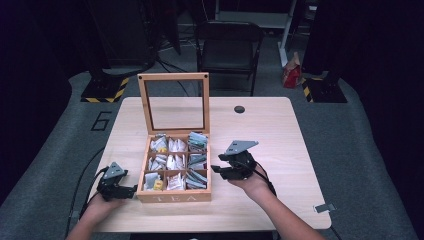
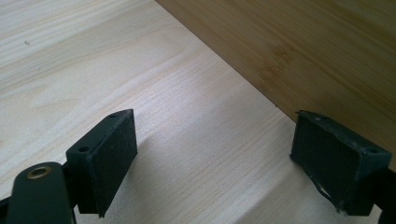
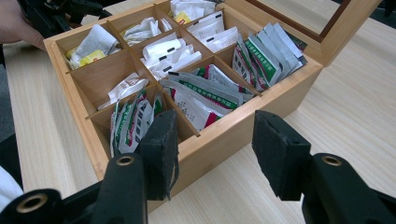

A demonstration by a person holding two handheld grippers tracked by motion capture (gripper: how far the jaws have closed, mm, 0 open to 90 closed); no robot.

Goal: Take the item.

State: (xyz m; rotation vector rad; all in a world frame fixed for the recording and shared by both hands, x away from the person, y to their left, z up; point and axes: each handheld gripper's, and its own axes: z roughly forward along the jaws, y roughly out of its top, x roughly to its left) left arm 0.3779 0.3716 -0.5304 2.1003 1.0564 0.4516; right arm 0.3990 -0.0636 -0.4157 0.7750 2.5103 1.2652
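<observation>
Left gripper (image 1: 119,189) just left of box (image 1: 172,196), low on bench (image 1: 280,125), jaws open, empty. Risk: nudging box wall, shifting it. Box mid-bench, lid (image 1: 173,102) upright at back, sachets (image 3: 205,95) packed tight. Right gripper (image 1: 218,169) just right of box, jaws apart, empty. Risk: snagging rim or dividers, dragging neighbouring sachets. Open bench right of box.
</observation>
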